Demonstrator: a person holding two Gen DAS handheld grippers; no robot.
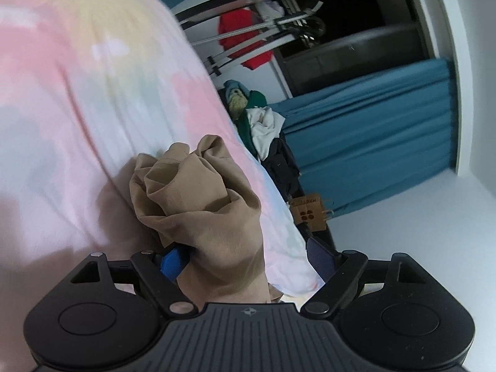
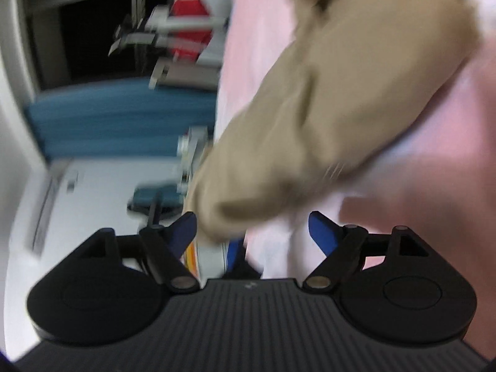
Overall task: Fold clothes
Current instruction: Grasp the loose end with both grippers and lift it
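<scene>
Folding barely started — tan garment point(image 1: 198, 204) bunched on the pastel sheet point(image 1: 77, 93), both grippers point(image 1: 248, 260) point(image 2: 252, 232) spread wide, gripping nothing — pile of clothes point(image 1: 263, 130) untouched.

Left claw point(image 1: 248, 260) and right claw point(image 2: 252, 232), jaws spread wide.

I count one tan garment point(image 1: 198, 204), bunched on one pastel bedsheet point(image 1: 77, 93). One heap of clothes point(image 1: 263, 130) sits at the bed's far edge. One red garment point(image 1: 238, 37) hangs on one drying rack point(image 1: 248, 31). One blue curtain point(image 1: 372, 142) hangs beyond. One cardboard box point(image 1: 310, 214) sits by the bed. My claws: two, left point(image 1: 248, 263) and right point(image 2: 252, 232).
</scene>
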